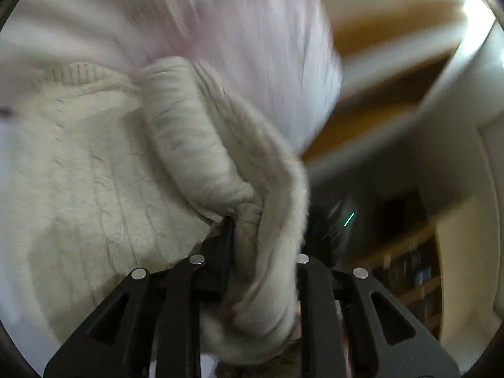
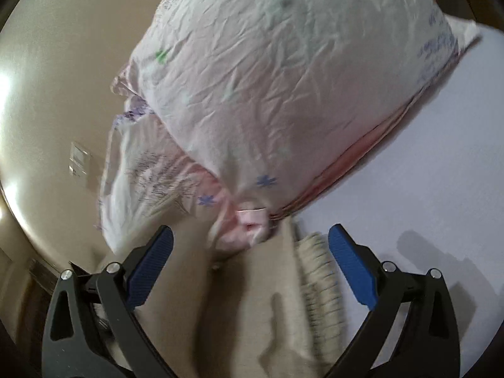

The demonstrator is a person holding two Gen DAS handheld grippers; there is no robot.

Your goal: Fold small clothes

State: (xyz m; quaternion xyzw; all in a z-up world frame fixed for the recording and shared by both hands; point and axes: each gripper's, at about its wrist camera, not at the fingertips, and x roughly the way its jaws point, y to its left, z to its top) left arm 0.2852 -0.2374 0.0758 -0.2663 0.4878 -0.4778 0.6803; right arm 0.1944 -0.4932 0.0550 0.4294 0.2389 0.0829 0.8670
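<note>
A cream cable-knit sweater (image 1: 94, 170) fills the left wrist view. My left gripper (image 1: 249, 236) is shut on a bunched fold of it, a sleeve or edge (image 1: 195, 145), lifted off the white surface; the cloth hides the right finger. In the right wrist view my right gripper (image 2: 250, 245) is open, its blue pads (image 2: 352, 267) spread wide. The sweater's ribbed hem (image 2: 318, 271) lies between the fingers, just inside the right pad, untouched as far as I can see.
A pale pink floral pillow (image 2: 267, 88) lies just ahead of the right gripper on the white sheet (image 2: 425, 173); it shows blurred in the left view (image 1: 220, 15). A beige wall (image 2: 56, 94) and a bookshelf (image 1: 412, 271) stand beyond.
</note>
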